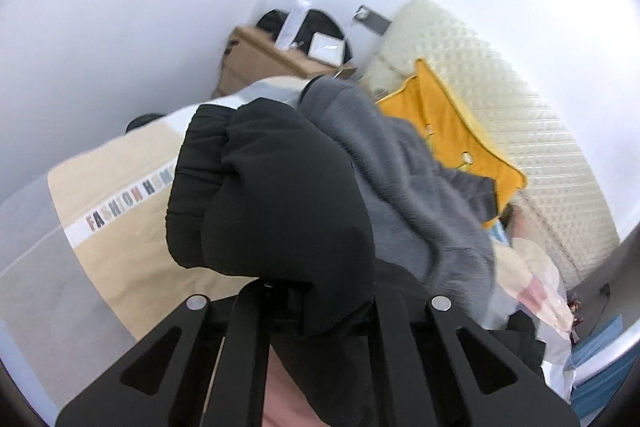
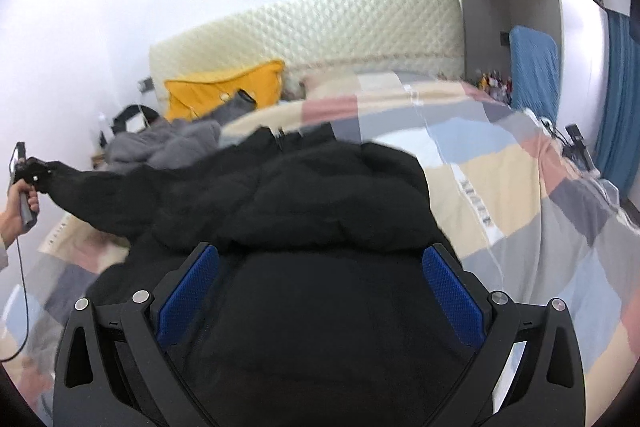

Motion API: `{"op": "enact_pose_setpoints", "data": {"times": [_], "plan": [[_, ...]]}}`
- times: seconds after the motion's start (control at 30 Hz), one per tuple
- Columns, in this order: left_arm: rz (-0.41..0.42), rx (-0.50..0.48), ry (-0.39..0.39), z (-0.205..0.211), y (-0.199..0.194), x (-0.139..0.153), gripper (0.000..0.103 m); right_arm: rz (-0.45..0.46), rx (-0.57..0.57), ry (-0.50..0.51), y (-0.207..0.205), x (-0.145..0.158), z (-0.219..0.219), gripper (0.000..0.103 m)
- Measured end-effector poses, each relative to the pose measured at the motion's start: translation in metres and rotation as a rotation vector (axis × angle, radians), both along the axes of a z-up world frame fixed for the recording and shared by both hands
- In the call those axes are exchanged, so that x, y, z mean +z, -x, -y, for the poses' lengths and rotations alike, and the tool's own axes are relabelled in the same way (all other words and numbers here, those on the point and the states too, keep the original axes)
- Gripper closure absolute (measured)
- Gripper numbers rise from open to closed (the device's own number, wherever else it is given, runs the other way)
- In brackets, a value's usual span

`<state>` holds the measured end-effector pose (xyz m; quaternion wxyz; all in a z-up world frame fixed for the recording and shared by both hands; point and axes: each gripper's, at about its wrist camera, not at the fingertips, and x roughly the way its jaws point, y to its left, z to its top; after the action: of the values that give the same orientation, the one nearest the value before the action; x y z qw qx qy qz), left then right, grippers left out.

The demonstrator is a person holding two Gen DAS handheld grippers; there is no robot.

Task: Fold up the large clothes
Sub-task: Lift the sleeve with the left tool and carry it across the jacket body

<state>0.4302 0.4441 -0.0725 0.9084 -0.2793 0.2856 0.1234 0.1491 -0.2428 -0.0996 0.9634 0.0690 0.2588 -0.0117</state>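
A black puffer jacket (image 2: 320, 195) lies on the patchwork quilt (image 2: 520, 187) of a bed. My left gripper (image 1: 320, 307) is shut on its sleeve (image 1: 272, 187), whose black fabric bulges up over the fingertips and hides them. In the right wrist view that left gripper (image 2: 38, 179) sits at the far left in a person's hand (image 2: 16, 215), with the sleeve stretched out from the jacket. My right gripper (image 2: 320, 287) is open above the jacket's body, its blue pads (image 2: 188, 291) far apart.
A grey fleece garment (image 1: 400, 187) lies behind the sleeve, beside a yellow pillow (image 1: 452, 123). A cream quilted headboard (image 2: 320, 27) stands at the bed's far end. A wooden nightstand (image 1: 260, 63) holds small items. Blue curtains (image 2: 620, 87) hang at the right.
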Motion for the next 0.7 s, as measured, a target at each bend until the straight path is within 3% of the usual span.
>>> {"op": "enact_pose_setpoints", "data": {"times": [0.13,0.27,0.37,0.53,0.7], "plan": [[0.018,-0.018,-0.033,0.025,0.009,0.039,0.097,0.019,0.026,0.045,0.007,0.010,0.004,0.000],[0.046,-0.045,-0.070,0.057,0.023,0.077,0.097,0.000,0.052,0.003,0.012,0.007,0.014,0.000],[0.047,-0.067,-0.068,0.077,0.033,0.096,0.097,0.003,0.060,-0.001,0.017,0.007,0.022,0.000],[0.057,-0.118,-0.162,0.129,0.045,0.129,0.097,0.008,0.085,0.005,0.020,0.009,0.036,0.000],[0.087,-0.167,-0.205,0.177,0.056,0.158,0.097,0.044,0.084,-0.014,0.027,0.012,0.053,0.000]]}}
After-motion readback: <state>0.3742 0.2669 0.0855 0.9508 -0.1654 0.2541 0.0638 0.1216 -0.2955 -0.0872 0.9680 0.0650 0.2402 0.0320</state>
